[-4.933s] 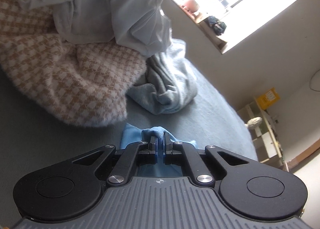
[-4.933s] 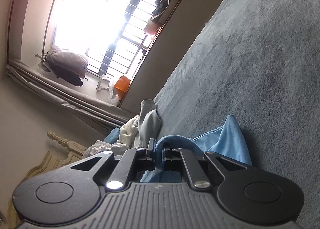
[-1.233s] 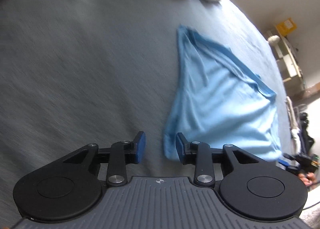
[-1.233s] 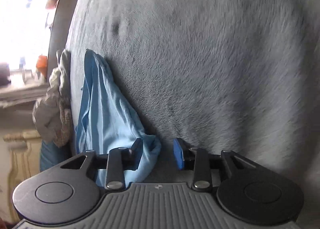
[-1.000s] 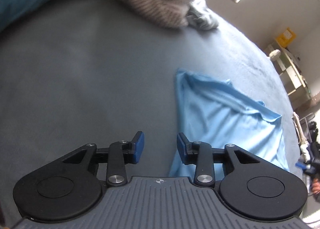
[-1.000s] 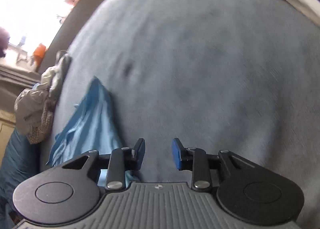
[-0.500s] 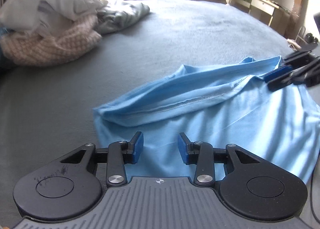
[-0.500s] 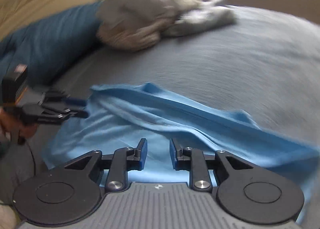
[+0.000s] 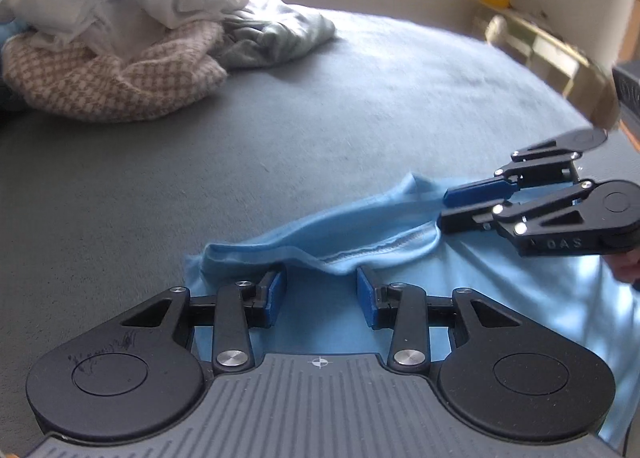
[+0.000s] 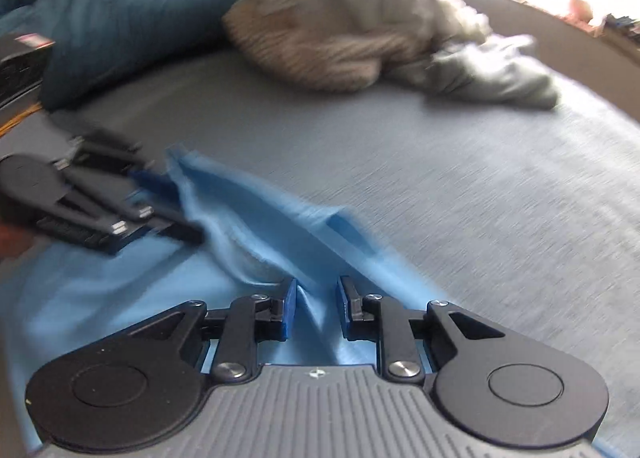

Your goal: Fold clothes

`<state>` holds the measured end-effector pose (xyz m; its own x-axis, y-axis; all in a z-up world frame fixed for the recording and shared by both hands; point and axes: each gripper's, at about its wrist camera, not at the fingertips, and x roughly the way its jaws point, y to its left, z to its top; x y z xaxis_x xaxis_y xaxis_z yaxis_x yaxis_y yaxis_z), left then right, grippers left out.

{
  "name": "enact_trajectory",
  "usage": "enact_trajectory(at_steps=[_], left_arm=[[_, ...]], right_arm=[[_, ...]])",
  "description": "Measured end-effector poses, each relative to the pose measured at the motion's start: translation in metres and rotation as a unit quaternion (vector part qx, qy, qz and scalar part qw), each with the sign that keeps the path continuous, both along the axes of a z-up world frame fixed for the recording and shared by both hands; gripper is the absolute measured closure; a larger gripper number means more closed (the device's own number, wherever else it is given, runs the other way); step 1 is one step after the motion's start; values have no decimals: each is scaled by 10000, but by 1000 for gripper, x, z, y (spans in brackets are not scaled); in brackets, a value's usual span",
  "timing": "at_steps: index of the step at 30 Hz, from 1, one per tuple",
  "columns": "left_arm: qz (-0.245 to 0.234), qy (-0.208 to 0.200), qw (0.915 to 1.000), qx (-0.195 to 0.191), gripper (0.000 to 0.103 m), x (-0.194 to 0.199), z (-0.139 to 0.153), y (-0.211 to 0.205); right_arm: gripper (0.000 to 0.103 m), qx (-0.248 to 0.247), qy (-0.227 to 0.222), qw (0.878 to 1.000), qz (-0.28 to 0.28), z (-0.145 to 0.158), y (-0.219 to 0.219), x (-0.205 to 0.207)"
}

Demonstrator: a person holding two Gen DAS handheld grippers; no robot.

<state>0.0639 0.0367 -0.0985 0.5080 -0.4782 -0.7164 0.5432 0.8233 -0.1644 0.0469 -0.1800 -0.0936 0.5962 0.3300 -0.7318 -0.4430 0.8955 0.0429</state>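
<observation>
Plainly, blue shirt (image 9: 500, 290) lay rumpled on bed (image 9: 280, 138), lower right of frame. Left tool (image 9: 321, 294) open, empty; right tool (image 10: 316, 308) closing astride a ridge, likely pinching one layer only.

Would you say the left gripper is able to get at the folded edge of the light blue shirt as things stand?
Probably yes: the left gripper stands open right before the light blue shirt's folded edge, nothing between; the right gripper is off to the side.
</observation>
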Motion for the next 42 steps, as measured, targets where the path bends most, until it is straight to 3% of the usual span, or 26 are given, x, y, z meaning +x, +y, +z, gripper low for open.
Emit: enact_trajectory(at_steps=[4,6,8,10,13,15,16,20,23,26,29,30,35,38,42], left_arm=[[366,15,9988,-334,65,9,-2,7],[520,39,9975,-487,65,12,-3,11],[663,27,9961,-574,65,14,-3,15],[747,50,9953,-619,65,17,-4,17],[799,62,9947,-637,65,19,-5,18],[807,41,9947,-632,65,18,-5,17],[816,31,9946,-633,65,18,-5,17],[839,-21,9945,-623,65,16,-2,20],[893,-48,9938,-655,64,15,2,23],[925,-83,9932,-704,62,14,7,25],[866,-172,9941,-630,61,8,11,22],[825,-201,9946,-590,61,6,12,20],[615,-327,9970,-328,58,-6,12,11],[563,-422,9974,-164,58,-12,9,8],[501,-496,9975,-20,58,-16,8,5]], right_arm=[[79,494,-120,9956,-784,8,-24,9],[78,876,-78,9923,-868,14,-37,9],[78,1183,-10,9913,-575,20,-39,3],[78,1375,199,9903,63,21,-33,-6],[79,936,389,9937,470,8,-15,-10],[80,738,315,9967,157,3,-19,-5],[85,846,204,9961,-127,8,-30,-4],[84,1271,-243,9836,-1259,25,-73,2],[83,1411,-453,9775,-1500,54,-112,-14],[83,1605,-180,9772,-1381,67,-145,-40],[83,1426,423,9836,-1017,54,-149,-61],[83,1269,440,9858,-1005,50,-147,-66],[83,526,161,9945,-888,45,-136,-74],[83,-100,-127,9990,-410,46,-117,-71],[83,-539,-80,9985,-7,30,-97,-55]])
